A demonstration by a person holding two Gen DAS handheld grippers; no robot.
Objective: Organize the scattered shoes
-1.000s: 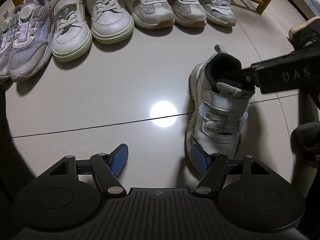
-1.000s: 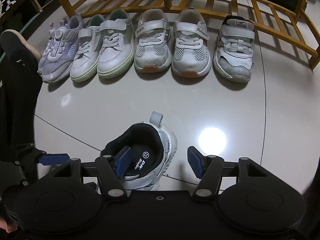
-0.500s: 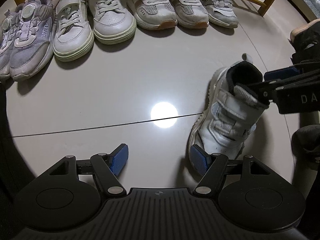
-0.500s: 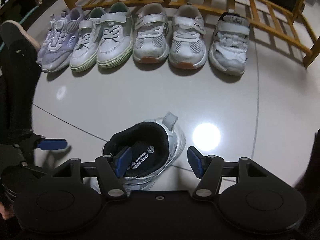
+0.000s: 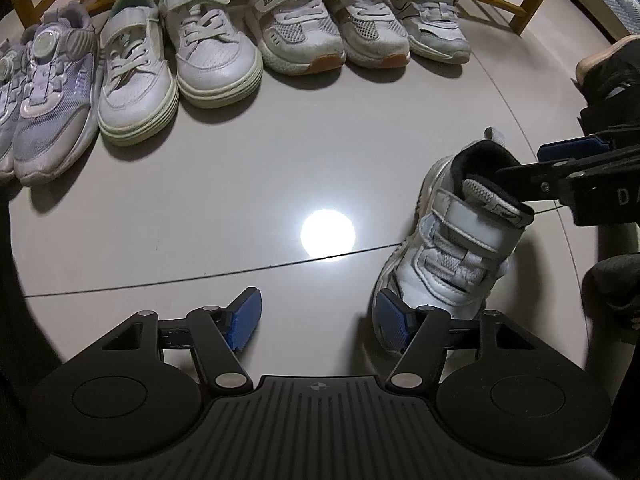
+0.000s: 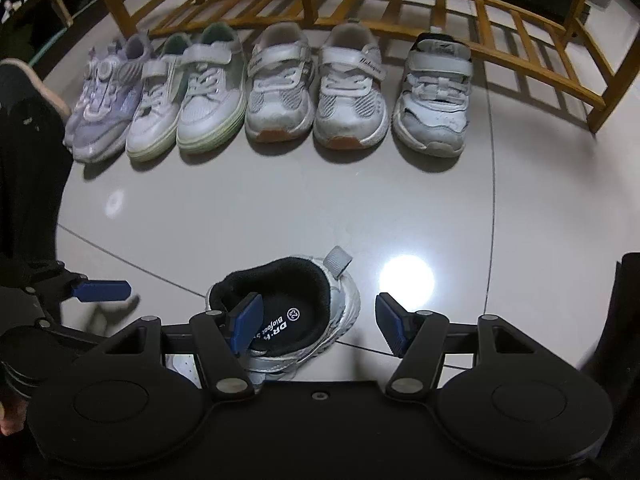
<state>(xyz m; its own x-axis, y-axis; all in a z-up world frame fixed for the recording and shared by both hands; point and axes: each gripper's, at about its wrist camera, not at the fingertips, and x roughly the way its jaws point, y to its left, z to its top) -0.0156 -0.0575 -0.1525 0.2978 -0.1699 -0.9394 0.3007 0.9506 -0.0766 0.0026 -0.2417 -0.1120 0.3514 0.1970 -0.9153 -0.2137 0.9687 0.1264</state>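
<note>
A lone white strap shoe [image 5: 452,248] with a black lining stands on the tiled floor, apart from the row. In the right wrist view this shoe [image 6: 304,300] sits low in the middle. My right gripper [image 6: 320,326] is open: its left pad [image 6: 248,322] is inside the shoe's mouth, and the right pad is outside the heel. From the left wrist view, the right gripper [image 5: 536,162] reaches in from the right at the shoe's collar. My left gripper [image 5: 318,324] is open, its right pad [image 5: 394,326] beside the shoe's toe.
Several shoes line up before a wooden rack [image 6: 400,12]: a lilac pair [image 6: 108,108], a white-green pair [image 6: 188,96], a white mesh pair [image 6: 316,92] and a single grey-white shoe [image 6: 434,96]. A person's foot [image 5: 608,64] stands at the right.
The lone shoe has slid to the right and turned, with the right gripper's finger hooked in its mouth. The left gripper has stayed open and nearly still.
</note>
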